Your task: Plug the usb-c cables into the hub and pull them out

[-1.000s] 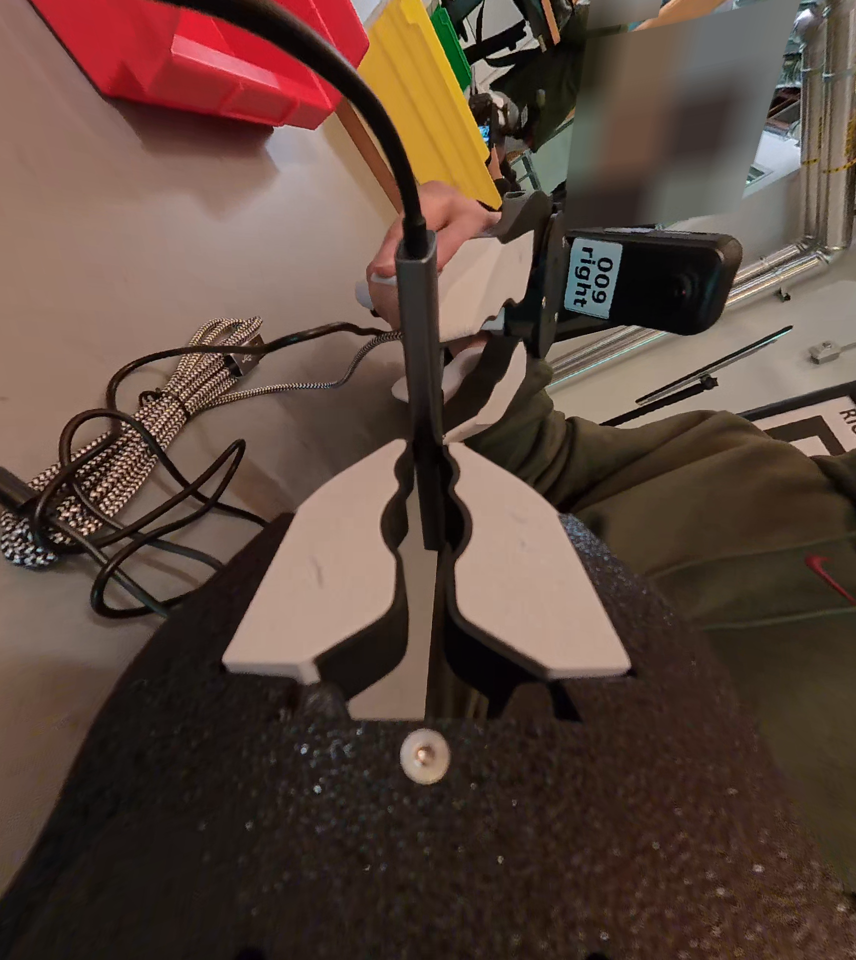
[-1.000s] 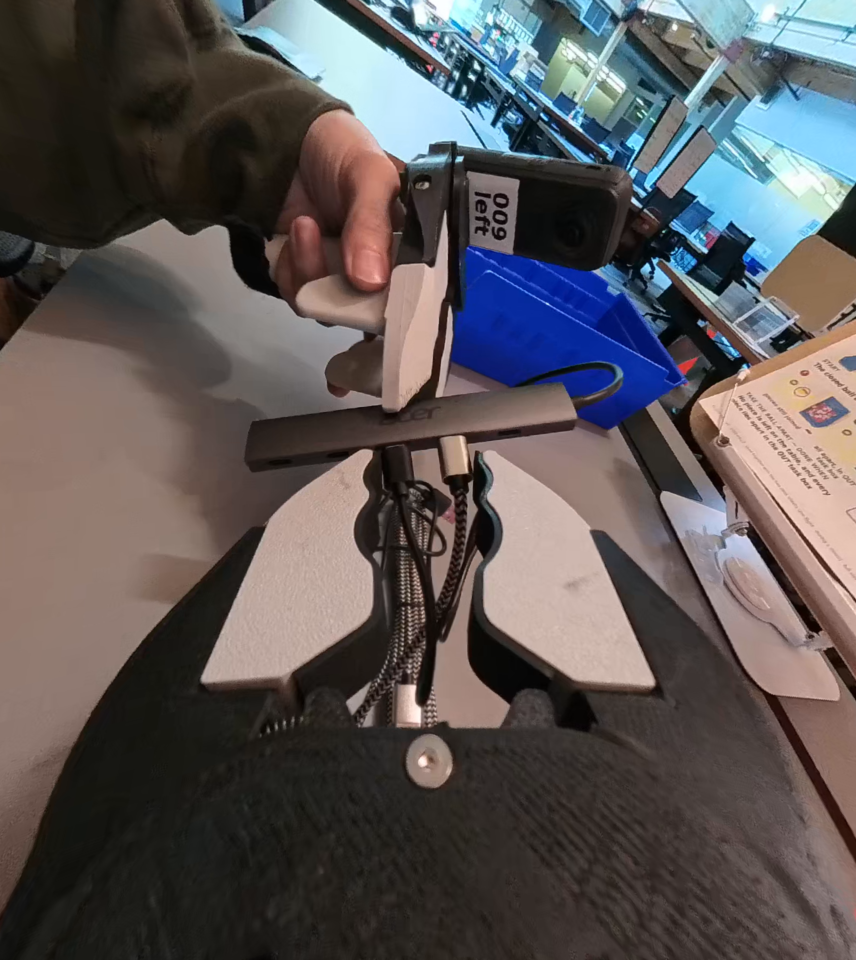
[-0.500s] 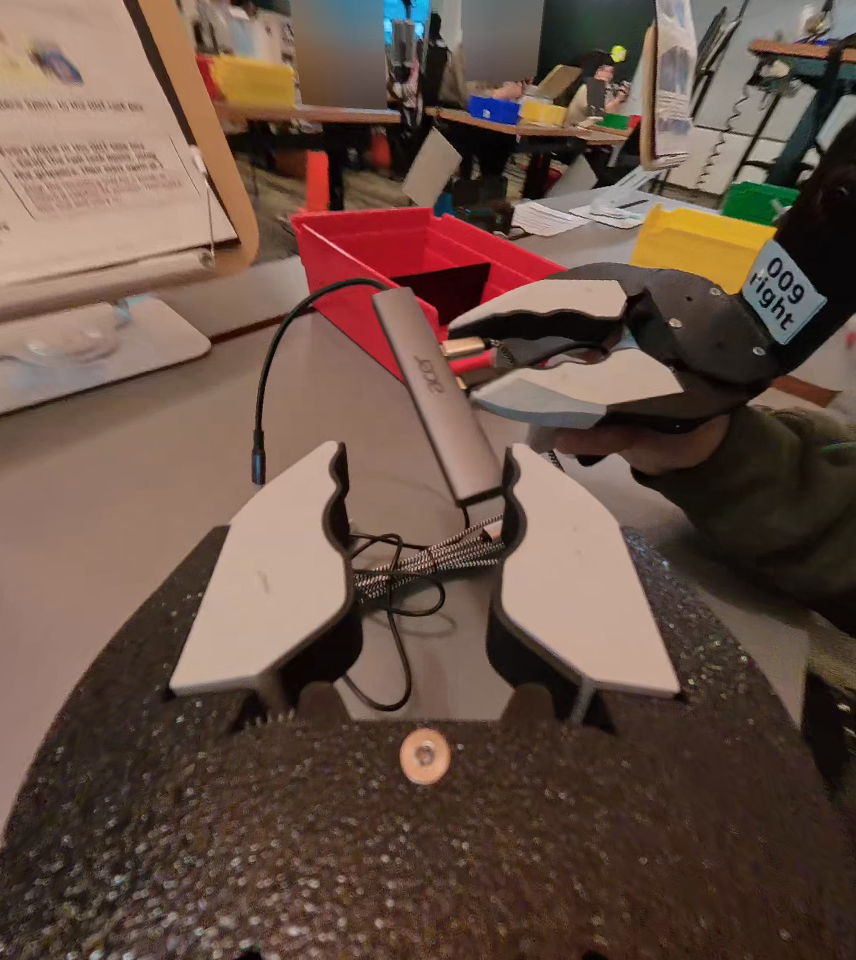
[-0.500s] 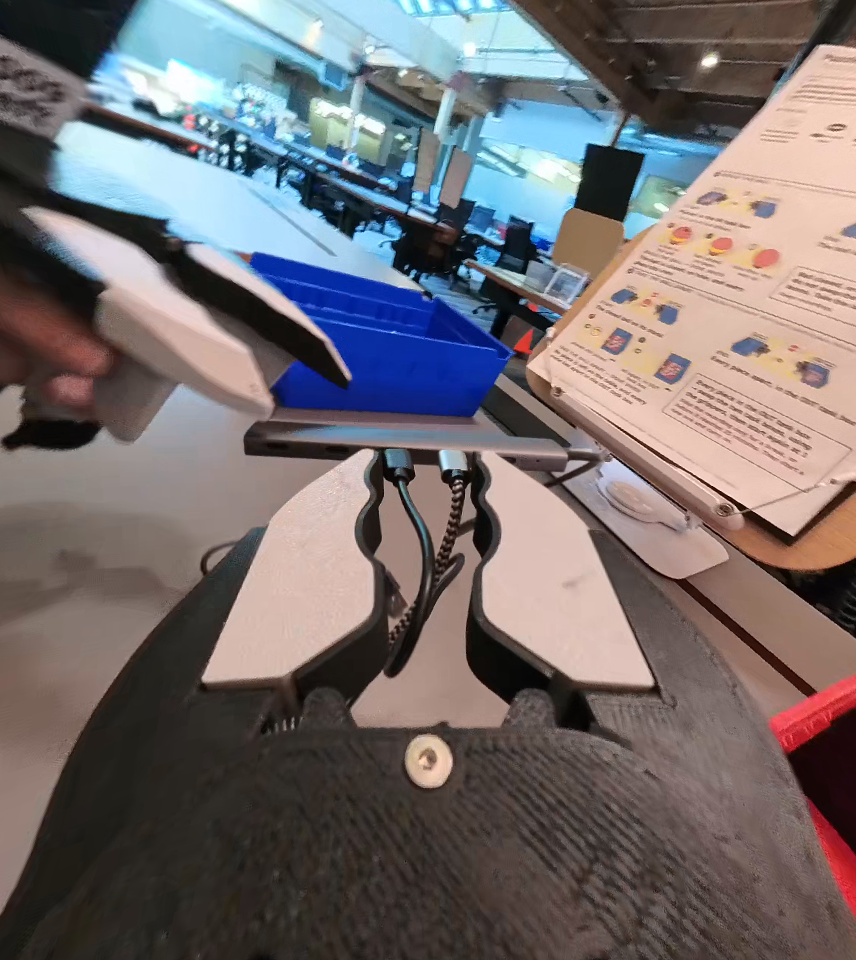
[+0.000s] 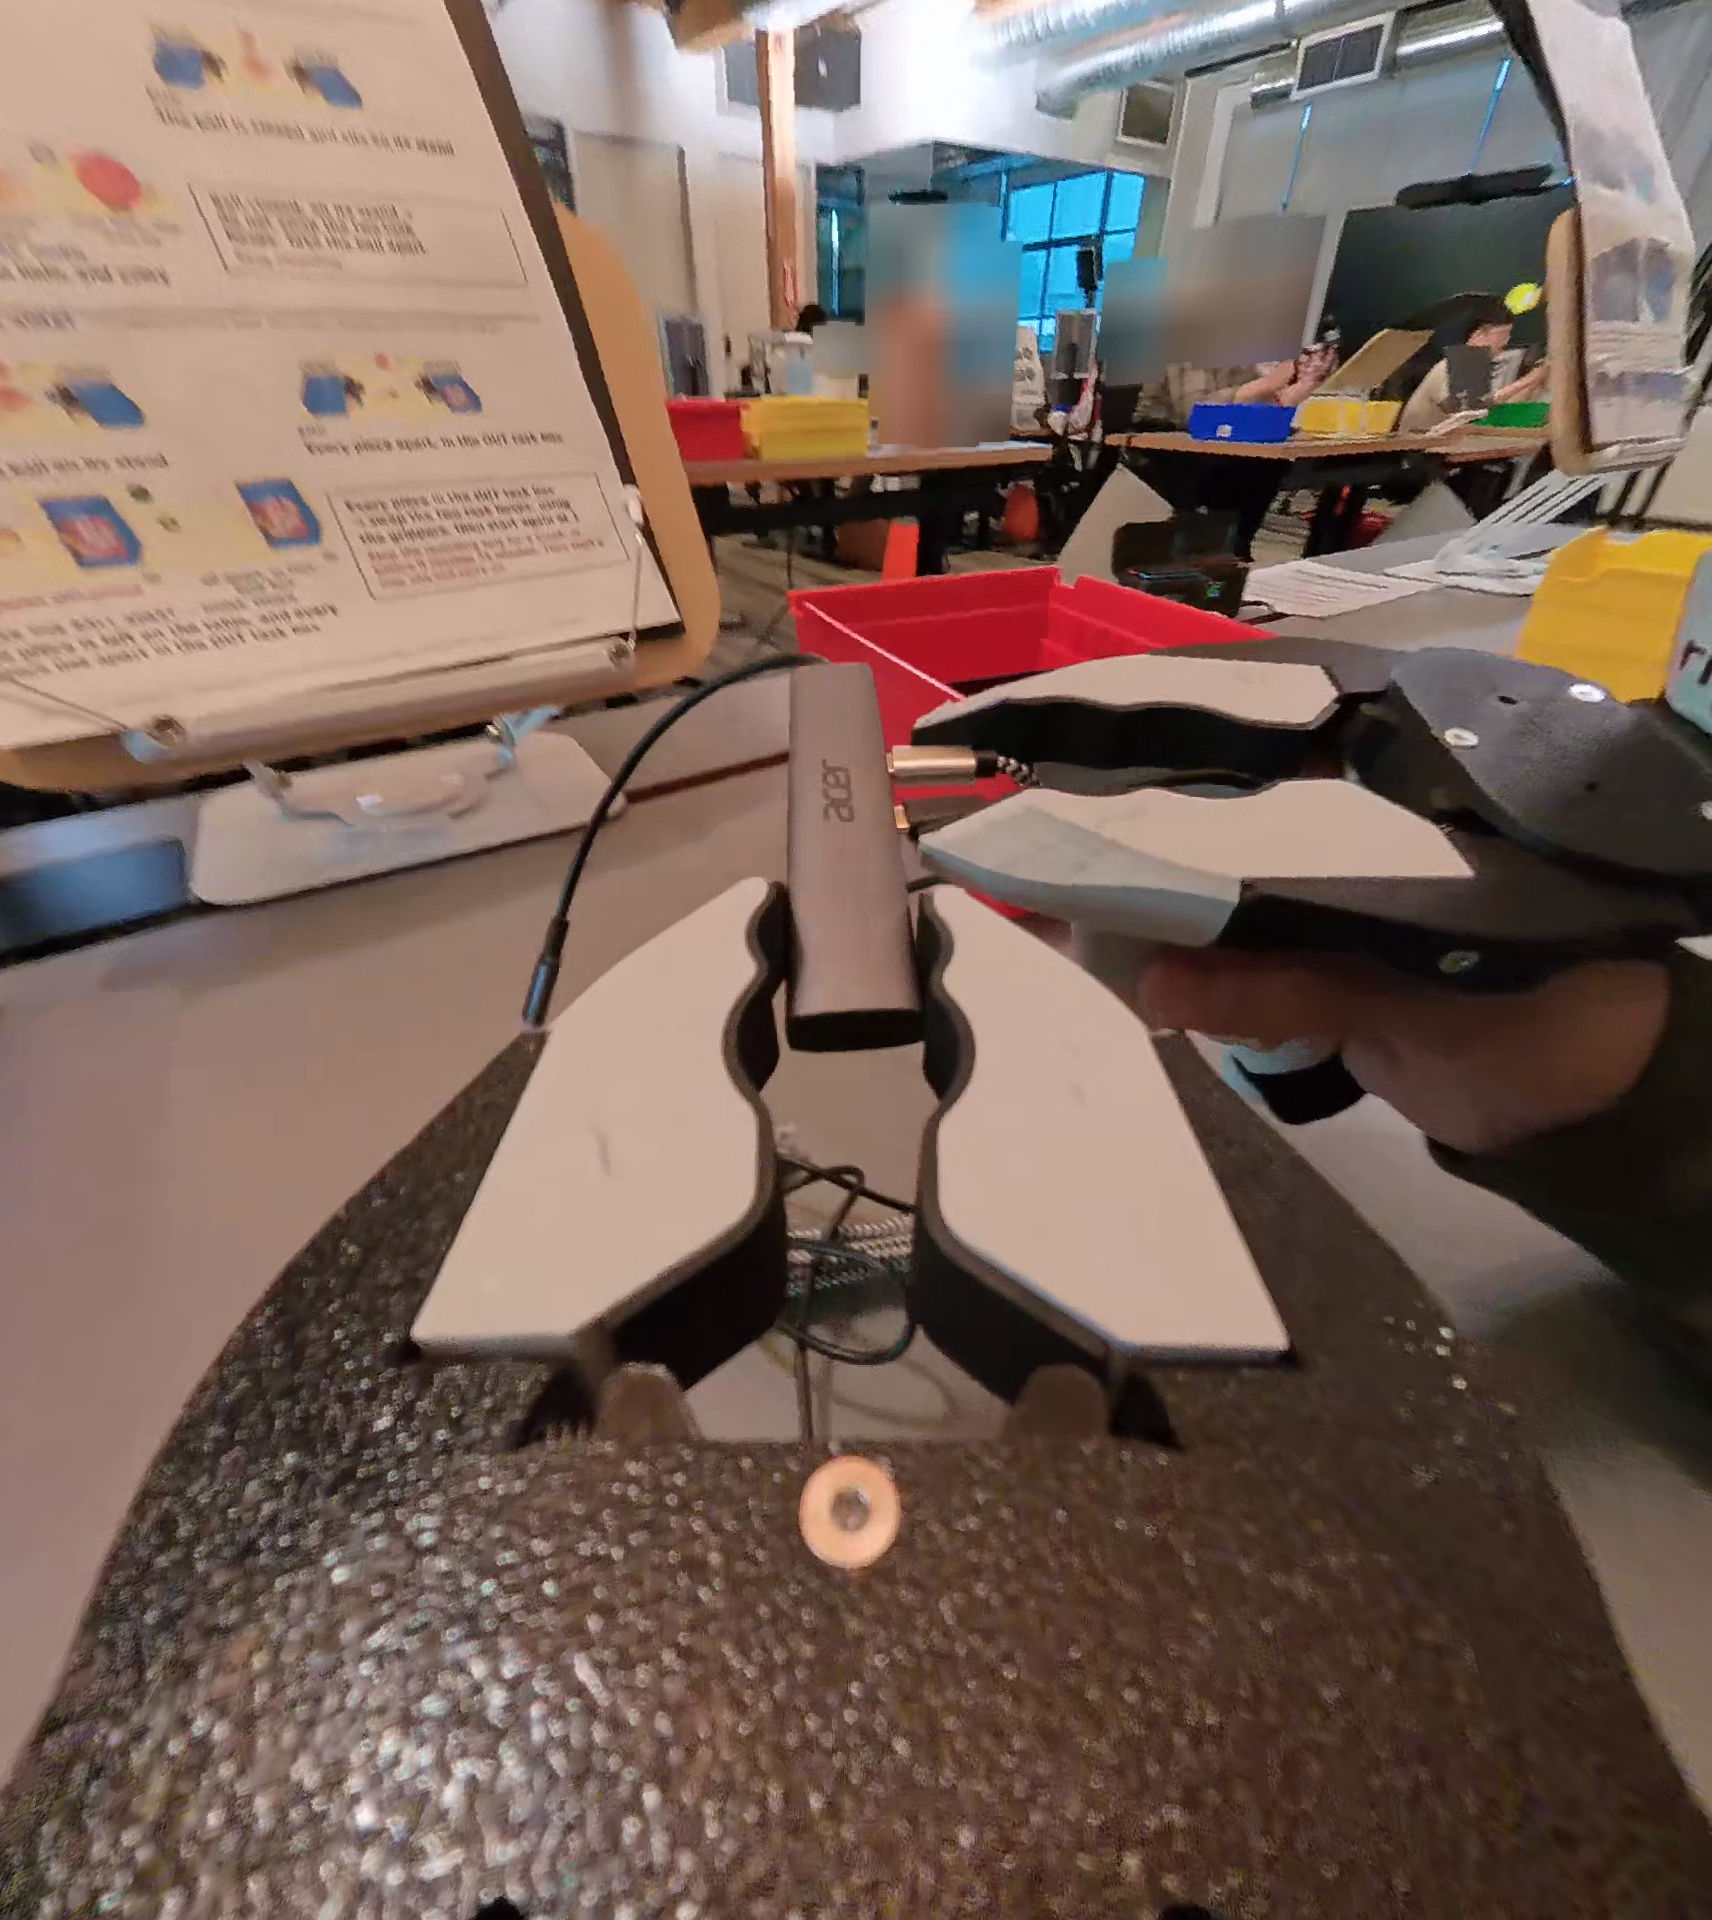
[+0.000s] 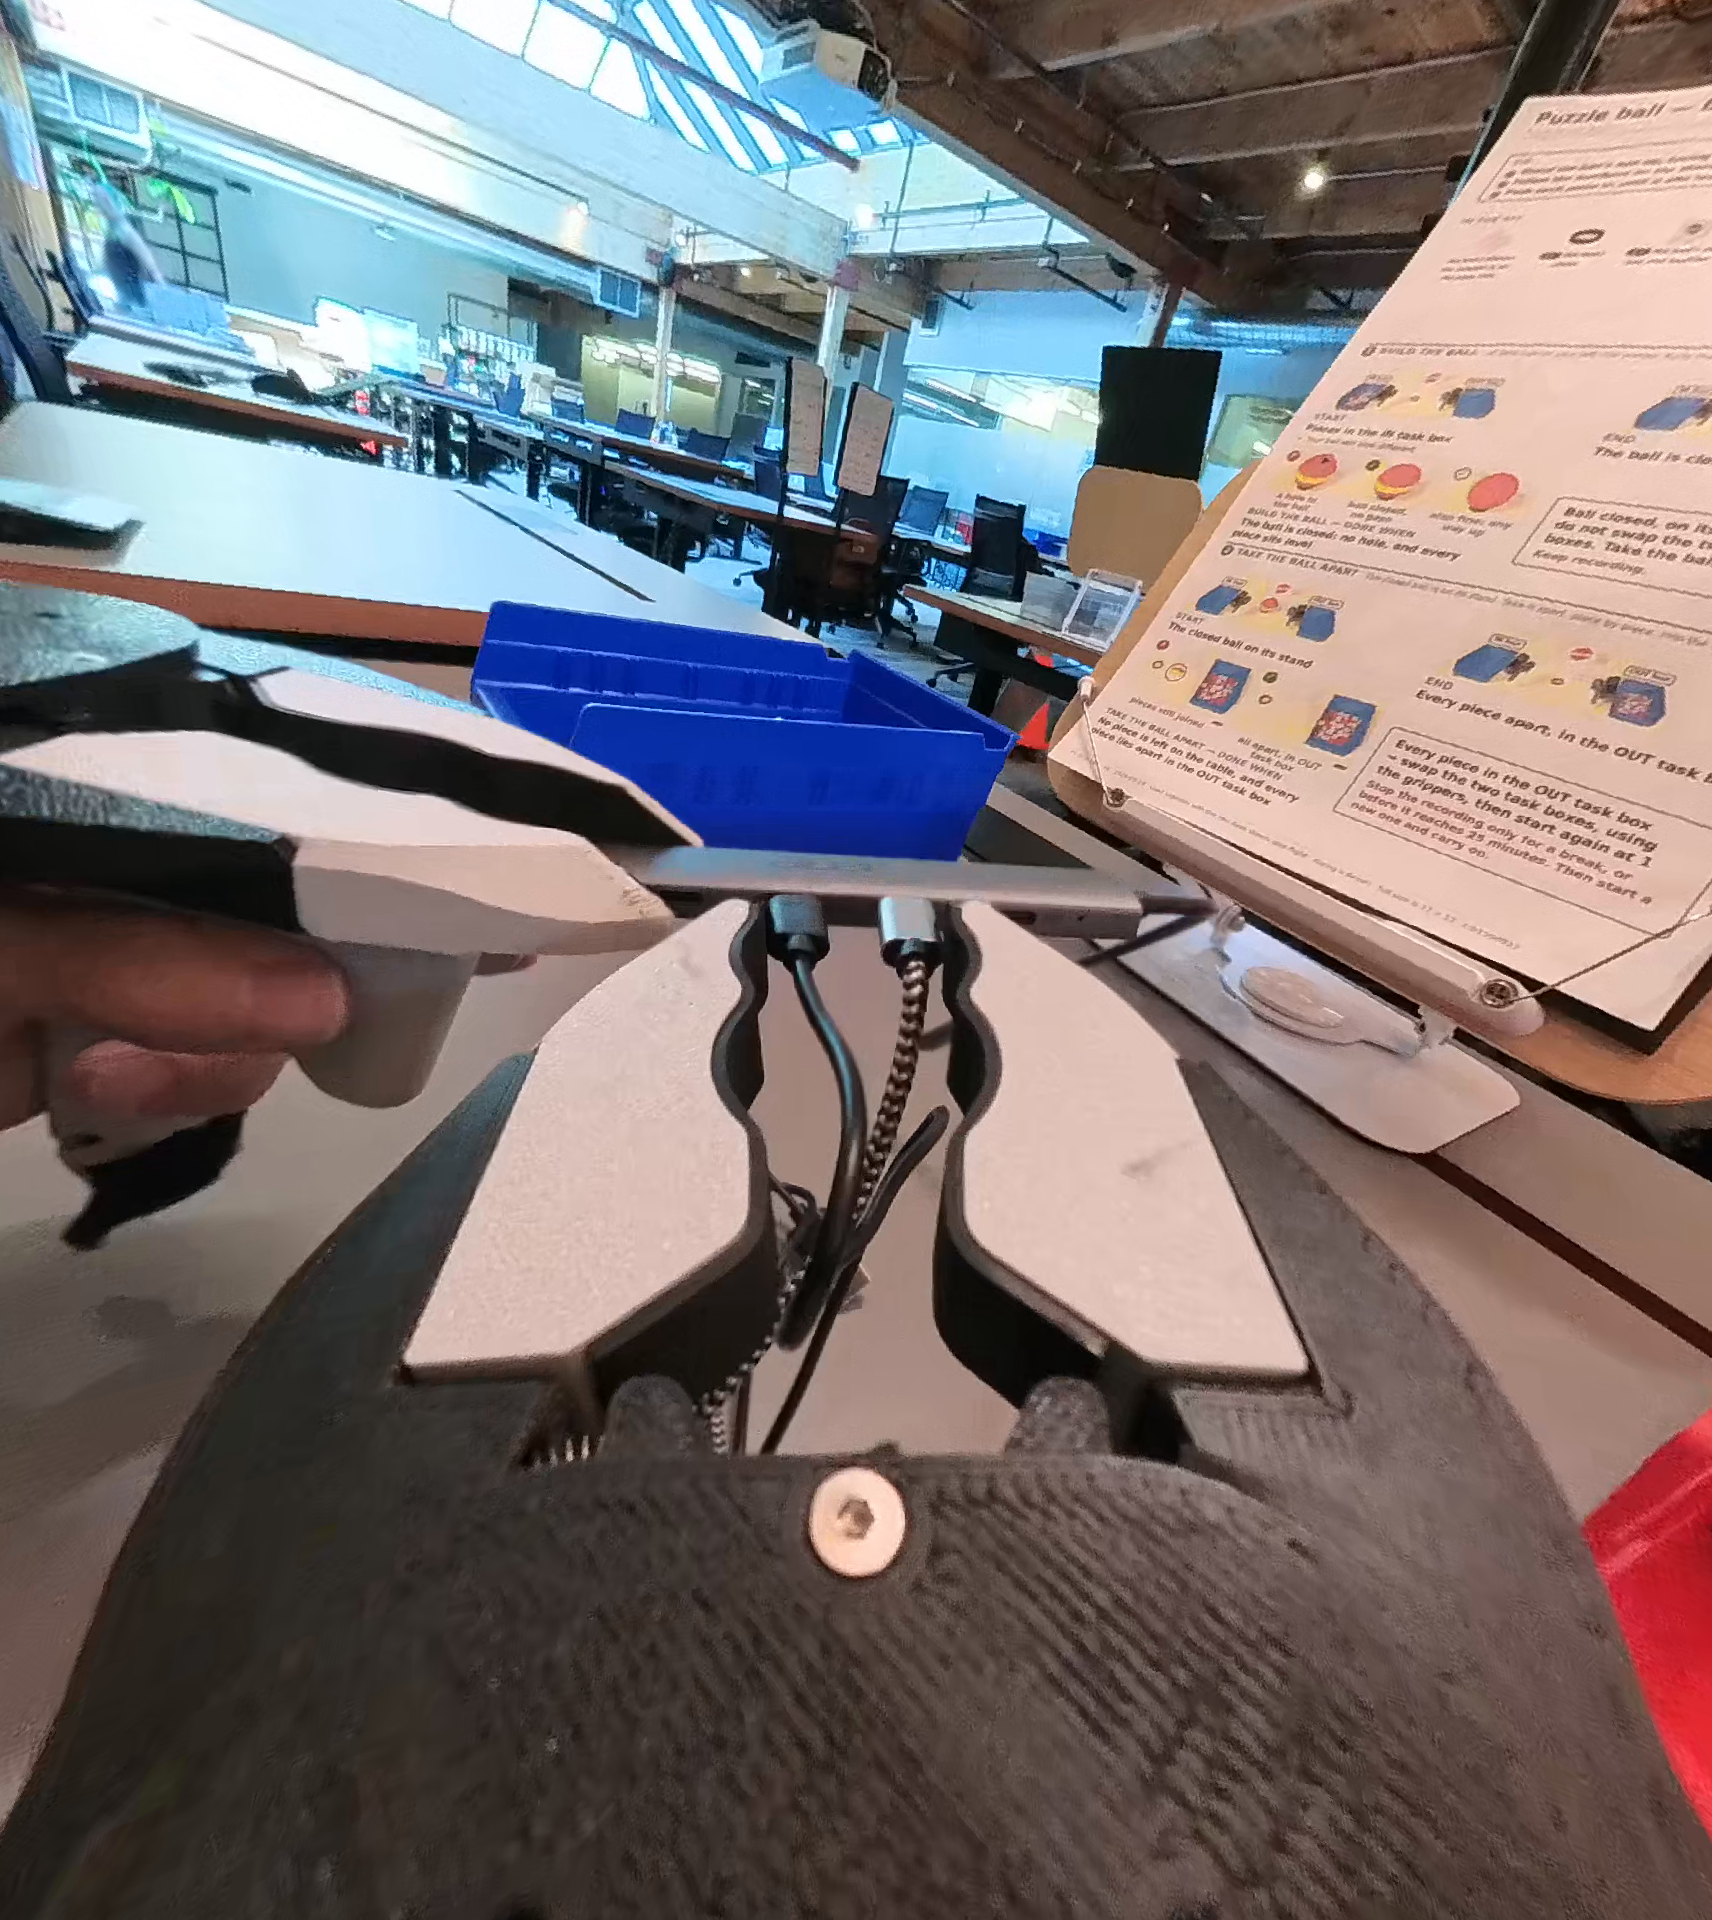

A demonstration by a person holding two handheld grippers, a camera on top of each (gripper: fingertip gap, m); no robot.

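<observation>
A grey usb hub [image 5: 847,862] is held level in the air above the table. My left gripper [image 5: 847,914] is shut on its near end. In the right wrist view the hub [image 6: 987,883] lies crosswise in front of my right gripper [image 6: 854,920]. A black usb-c plug [image 6: 798,920] and a silver braided-cable plug [image 6: 906,920] sit in the hub's side ports. My right gripper is closed on both plugs. It enters the left wrist view [image 5: 935,790] from the right. Both cables hang down between the right fingers.
A printed sheet on a wooden stand [image 5: 260,364] stands at the table's back edge, also in the right wrist view [image 6: 1506,623]. A red bin [image 5: 987,623], a blue bin [image 6: 748,748] and a yellow bin [image 5: 1600,603] sit on the table. The hub's own black lead [image 5: 603,800] hangs left.
Both grippers swung up with the hub from facing the table to level. My left gripper was open half a second ago and has closed on the hub's end again.
</observation>
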